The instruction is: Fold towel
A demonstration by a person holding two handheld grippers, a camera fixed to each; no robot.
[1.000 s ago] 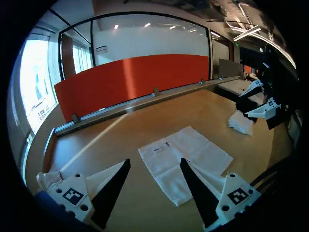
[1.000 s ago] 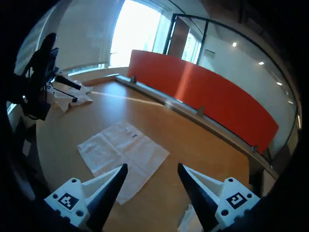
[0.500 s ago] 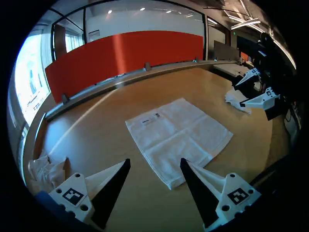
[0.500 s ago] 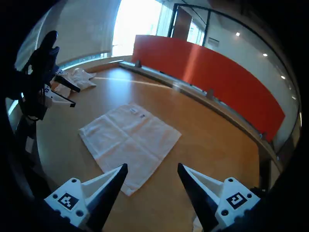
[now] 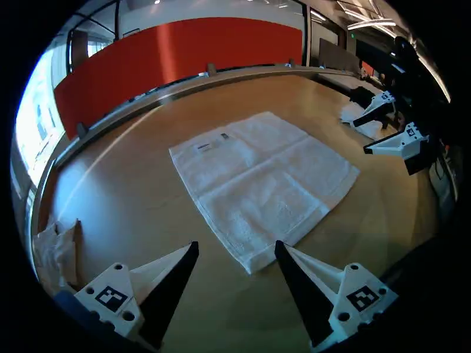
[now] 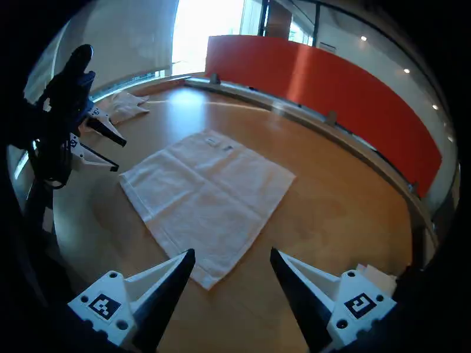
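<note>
Warm wooden tabletop (image 5: 118, 194) runs out to an orange partition (image 5: 176, 53) along its far side, and the white towel (image 5: 265, 176) lies spread flat in the middle of it, faint crease lines crossing it. Your left gripper (image 5: 235, 244) hovers over one near corner with its fingers wide apart and nothing between them. Your right gripper (image 6: 231, 251) hangs above the neighbouring corner of the same edge, equally spread and empty.

The step in hand looks like the first grasp, so take your time with it. Bring each gripper down until one finger can slide under the hem, then close right at the corner, not partway along the edge, so the fabric does not bunch. Try to pinch both corners at about the same moment and lift them level. An uneven lift would likely drag the towel askew across the wood. Keep the edge between your hands lightly taut as you carry it over toward the opposite edge, where the small labels (image 5: 212, 143) sit. Steer clear of the crumpled cloth (image 5: 56, 253) lying at the table's side.
</note>
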